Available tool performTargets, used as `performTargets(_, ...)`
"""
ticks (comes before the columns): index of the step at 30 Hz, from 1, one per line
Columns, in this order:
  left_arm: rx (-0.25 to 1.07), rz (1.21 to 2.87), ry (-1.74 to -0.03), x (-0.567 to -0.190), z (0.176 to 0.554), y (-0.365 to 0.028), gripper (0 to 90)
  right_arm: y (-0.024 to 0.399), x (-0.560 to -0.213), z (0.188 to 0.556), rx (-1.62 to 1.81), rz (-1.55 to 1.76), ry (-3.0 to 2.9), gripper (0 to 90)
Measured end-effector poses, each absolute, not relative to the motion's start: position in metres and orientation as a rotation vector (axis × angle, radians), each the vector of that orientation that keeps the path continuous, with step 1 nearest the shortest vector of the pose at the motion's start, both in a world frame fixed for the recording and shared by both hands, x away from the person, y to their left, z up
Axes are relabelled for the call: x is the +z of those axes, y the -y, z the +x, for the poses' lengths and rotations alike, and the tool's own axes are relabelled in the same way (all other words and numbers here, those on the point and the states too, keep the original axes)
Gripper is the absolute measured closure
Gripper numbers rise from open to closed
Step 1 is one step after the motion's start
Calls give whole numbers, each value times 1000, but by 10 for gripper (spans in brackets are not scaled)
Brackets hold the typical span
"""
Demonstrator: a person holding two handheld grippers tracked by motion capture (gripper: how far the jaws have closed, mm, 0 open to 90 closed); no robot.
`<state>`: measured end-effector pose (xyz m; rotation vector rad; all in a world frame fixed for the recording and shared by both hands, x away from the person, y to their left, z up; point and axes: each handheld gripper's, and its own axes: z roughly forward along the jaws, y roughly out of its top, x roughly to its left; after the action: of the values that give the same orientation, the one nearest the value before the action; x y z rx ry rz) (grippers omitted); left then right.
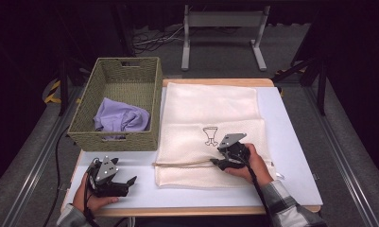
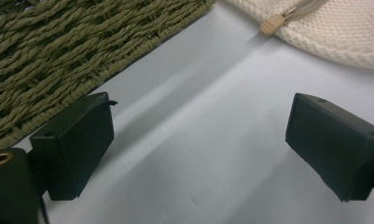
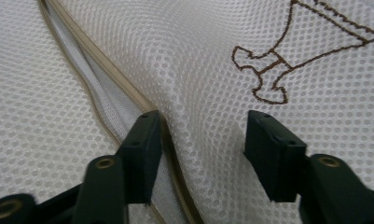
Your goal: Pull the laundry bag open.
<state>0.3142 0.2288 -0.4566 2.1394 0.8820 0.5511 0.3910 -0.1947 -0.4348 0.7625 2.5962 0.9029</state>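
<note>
Cream mesh laundry bag [image 1: 211,127] with a brown embroidered emblem [image 3: 292,56] lies flat across the white tabletop's [image 1: 296,142] middle, toward its right edge. Right gripper [image 1: 219,161] rests on its tan zipper [image 3: 100,60], jaws apart, gripping nothing. Left gripper [image 1: 130,182] sits open at the front-left corner beside the woven olive basket [image 1: 116,137].

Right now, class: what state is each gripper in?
Left gripper: open, empty, over the table.
Right gripper: open, on the mesh bag, gripping nothing.
</note>
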Motion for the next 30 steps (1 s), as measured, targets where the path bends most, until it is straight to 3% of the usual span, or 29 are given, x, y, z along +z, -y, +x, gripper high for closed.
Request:
performTargets(6,554,2137,-875,-456,314,-229,85,196,-438,395,940,821,-2594,470)
performTargets(14,560,2137,-882,-456,314,-229,126,199,-436,398,927,852,-2565,724)
performTargets(19,510,2110,-907,-455,316,-232,116,194,-435,398,885,815,-2549,831)
performTargets(30,482,2118,-892,-456,317,-232,76,187,-424,386,816,708,-2443,867)
